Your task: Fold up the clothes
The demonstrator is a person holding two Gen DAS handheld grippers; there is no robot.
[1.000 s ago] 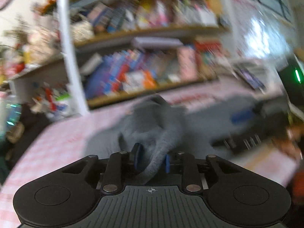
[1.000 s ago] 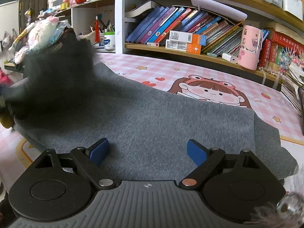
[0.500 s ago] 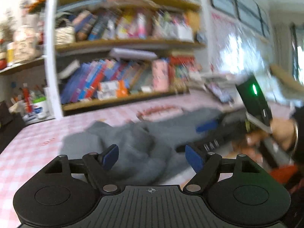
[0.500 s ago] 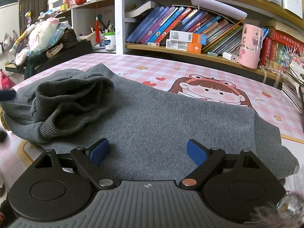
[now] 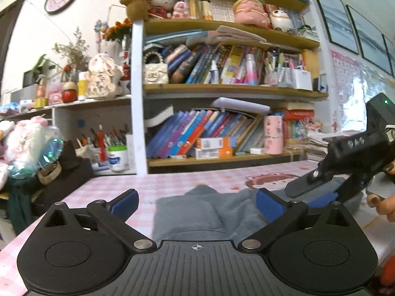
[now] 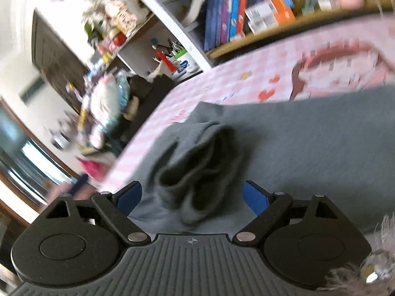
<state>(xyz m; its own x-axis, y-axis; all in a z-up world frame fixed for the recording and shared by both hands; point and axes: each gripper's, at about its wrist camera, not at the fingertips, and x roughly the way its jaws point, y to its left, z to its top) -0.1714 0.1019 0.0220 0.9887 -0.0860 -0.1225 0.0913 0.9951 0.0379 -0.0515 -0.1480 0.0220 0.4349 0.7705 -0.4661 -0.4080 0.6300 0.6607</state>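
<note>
Left claw [image 5: 196,203] has released the grey garment [image 5: 197,217], gaping.

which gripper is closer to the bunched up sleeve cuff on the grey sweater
Right. The right gripper hangs open just over the bunched cuff; the left gripper, also open, sits back at the sweater's near edge.

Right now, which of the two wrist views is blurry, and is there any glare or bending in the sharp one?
Right wrist view: motion-blurred and tilted, shelves smeared; the sweater and right gripper read fairly clearly. Left wrist view: sharp; fisheye bows the bookshelf, and the wall at right is washed out.
</note>
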